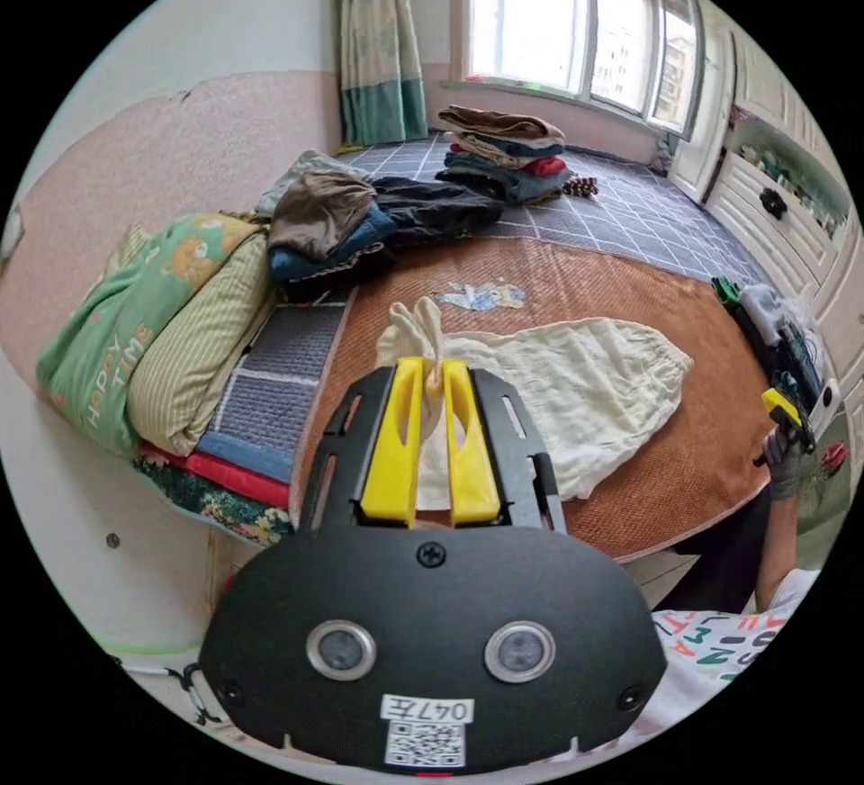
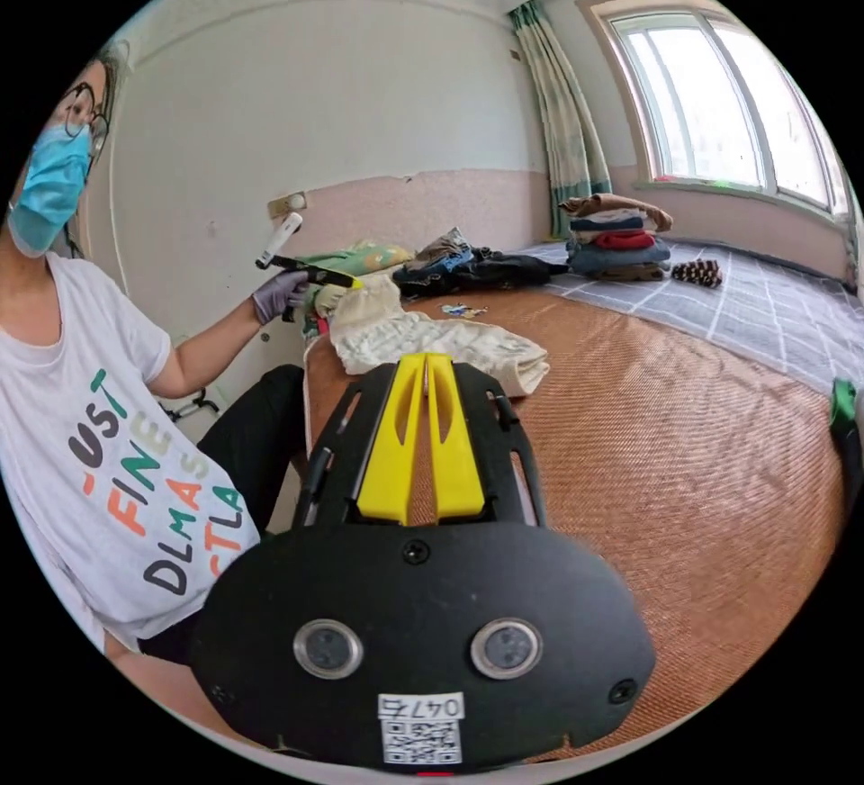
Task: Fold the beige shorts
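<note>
The beige shorts (image 1: 576, 380) lie spread on the brown woven mat (image 1: 558, 281), one end pulled up into a bunch. My left gripper (image 1: 434, 368) is shut on that bunched end, with cloth sticking out above the yellow jaws. In the right gripper view the shorts (image 2: 432, 339) lie near the mat's edge, and a gloved hand holds the left gripper (image 2: 346, 281) at their lifted corner. My right gripper (image 2: 426, 362) hovers above the mat (image 2: 648, 443), jaws together with nothing between them. It also appears far right in the left gripper view, as the right gripper (image 1: 785, 411) held off the mat's edge.
A folded stack of clothes (image 1: 508, 155) sits on the grey checked sheet by the window. A loose heap of dark clothes (image 1: 360, 227) lies behind the mat. Pillows and bedding (image 1: 171, 317) lean on the wall. White cabinets (image 1: 783, 191) stand right. The person (image 2: 117, 425) sits at the bed's edge.
</note>
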`<action>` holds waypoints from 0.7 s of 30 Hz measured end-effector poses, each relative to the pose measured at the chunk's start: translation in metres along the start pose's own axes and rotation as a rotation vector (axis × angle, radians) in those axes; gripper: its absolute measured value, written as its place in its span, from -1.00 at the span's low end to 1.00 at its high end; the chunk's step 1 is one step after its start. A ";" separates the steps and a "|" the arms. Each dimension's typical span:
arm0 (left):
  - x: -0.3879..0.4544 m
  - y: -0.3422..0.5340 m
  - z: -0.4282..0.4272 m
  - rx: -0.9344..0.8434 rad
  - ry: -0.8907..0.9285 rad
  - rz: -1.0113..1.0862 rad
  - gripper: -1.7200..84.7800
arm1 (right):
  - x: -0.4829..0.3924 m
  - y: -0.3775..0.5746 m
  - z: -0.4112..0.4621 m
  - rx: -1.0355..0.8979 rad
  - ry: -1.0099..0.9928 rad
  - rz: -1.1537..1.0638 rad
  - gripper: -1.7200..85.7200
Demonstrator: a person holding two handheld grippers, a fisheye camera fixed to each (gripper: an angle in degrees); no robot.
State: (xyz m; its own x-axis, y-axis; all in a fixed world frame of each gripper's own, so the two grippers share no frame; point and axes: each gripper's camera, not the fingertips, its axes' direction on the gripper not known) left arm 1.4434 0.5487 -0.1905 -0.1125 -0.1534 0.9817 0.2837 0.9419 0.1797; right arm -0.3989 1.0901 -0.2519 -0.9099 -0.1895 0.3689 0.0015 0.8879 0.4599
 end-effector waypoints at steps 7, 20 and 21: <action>0.131 0.043 0.105 -0.057 0.056 0.047 -0.86 | 0.034 0.030 0.009 -0.026 -0.035 0.114 -0.98; 0.046 0.159 0.136 0.090 0.534 -0.037 -0.64 | 0.110 -0.005 0.104 -0.089 0.022 0.679 -0.66; 0.024 0.167 0.142 0.113 0.540 -0.049 -0.67 | 0.118 -0.012 0.120 -0.086 0.018 0.739 -0.65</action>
State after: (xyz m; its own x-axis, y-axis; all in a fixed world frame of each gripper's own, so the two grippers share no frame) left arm 1.3528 0.7452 -0.1455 0.3901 -0.3013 0.8701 0.1830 0.9515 0.2475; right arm -0.5562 1.1073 -0.3103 -0.6523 0.4368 0.6195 0.6436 0.7509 0.1482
